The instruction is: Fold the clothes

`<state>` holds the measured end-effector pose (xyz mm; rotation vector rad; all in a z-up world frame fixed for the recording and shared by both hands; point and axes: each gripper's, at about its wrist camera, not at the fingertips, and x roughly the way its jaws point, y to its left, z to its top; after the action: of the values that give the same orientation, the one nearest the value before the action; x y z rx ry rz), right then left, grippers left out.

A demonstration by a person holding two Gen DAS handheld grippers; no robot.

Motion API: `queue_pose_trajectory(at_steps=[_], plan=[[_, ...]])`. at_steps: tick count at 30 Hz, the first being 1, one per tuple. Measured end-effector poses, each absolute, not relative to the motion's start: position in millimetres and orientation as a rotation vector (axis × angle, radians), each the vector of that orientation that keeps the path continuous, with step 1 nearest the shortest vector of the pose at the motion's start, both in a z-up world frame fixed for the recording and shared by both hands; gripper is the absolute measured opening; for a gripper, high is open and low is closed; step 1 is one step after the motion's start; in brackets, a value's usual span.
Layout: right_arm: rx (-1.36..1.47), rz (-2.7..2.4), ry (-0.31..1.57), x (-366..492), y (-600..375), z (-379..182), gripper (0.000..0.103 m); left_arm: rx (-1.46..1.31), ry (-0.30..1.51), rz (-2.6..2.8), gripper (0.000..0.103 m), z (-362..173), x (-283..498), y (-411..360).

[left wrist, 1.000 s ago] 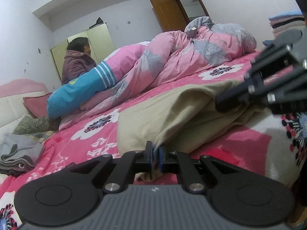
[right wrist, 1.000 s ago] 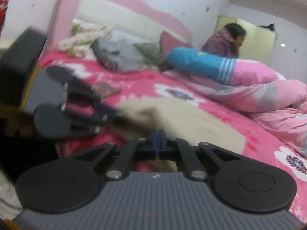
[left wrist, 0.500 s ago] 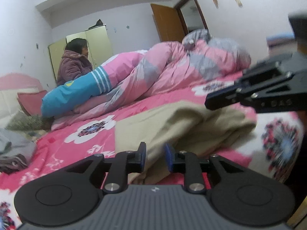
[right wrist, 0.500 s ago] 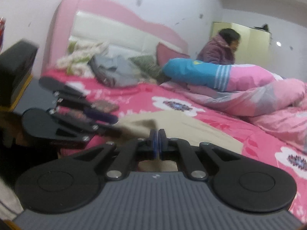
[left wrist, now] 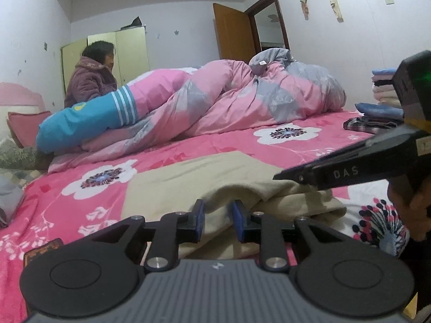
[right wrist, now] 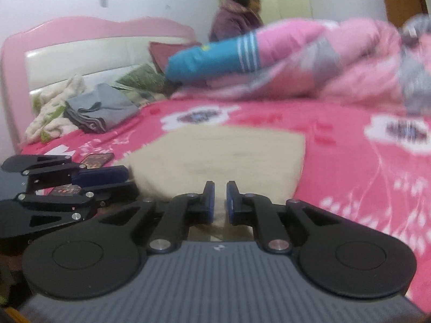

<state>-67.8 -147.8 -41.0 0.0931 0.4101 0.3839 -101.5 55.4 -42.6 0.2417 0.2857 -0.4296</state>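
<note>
A: Where's the garment?

B: The beige garment (left wrist: 215, 177) lies folded and flat on the pink flowered bedsheet (left wrist: 309, 145), near the front edge of the bed. Its near fold is bunched up just ahead of the left gripper (left wrist: 217, 219).

A: Is that gripper holding it?

B: No. Its blue pads (left wrist: 200, 219) stand a little way apart with beige cloth showing in the gap behind them, but they aren't pressing on it. The jaws opened within the last second.

A: And the other one?

B: The right gripper (right wrist: 218, 202) has only a narrow slit between its pads, and that slit has just been opening. From its own camera the picture is smeared, so I can't be sure whether cloth sits in the gap; the pads do not seem to clamp anything.

A: Any writing?

B: The letters "DAS" are printed in pale type on the side of the right gripper as it shows in the left wrist view (left wrist: 346, 172). A small label near its body is too blurred to read.

A: What else is on the bed?

B: A pink and grey duvet (left wrist: 242, 102) heaped along the far side, a blue striped bolster (left wrist: 89, 118) resting on it, a grey folded cloth (right wrist: 102, 110) near the pink headboard (right wrist: 80, 35), and a phone (right wrist: 97, 159) beside the beige garment. A person in a purple coat (left wrist: 90, 80) sits beyond the bolster. Folded clothes are stacked (left wrist: 383, 86) at the right.
</note>
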Motion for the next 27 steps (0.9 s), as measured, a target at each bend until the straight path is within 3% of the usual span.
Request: queue_pose_trajectory(at_steps=[9,11,12,15,21,27], plan=[[0.166,0.387,0.438,-66,-153,-51,0.009,0.236,0.308,-0.428,0.024,-46,-93,50],[0.165,0.386,0.438,-66,-153,-51,0.009,0.227,0.311,-0.429,0.018,-46,-92,50],[0.166,0.385,0.438,-65,-153,-50,0.009,0.224,0.312,-0.430,0.010,-46,-92,50],[0.167,0.385,0.438,-65,-154,-49,0.009,0.229,0.294,-0.424,0.004,-45,-97,49],[0.153,0.384,0.439,-65,-153,-50,0.010,0.312,0.250,-0.442,0.001,-43,-126,50],[0.148,0.384,0.441,-63,-152,-52,0.010,0.353,0.317,-0.453,0.001,-62,-123,53]])
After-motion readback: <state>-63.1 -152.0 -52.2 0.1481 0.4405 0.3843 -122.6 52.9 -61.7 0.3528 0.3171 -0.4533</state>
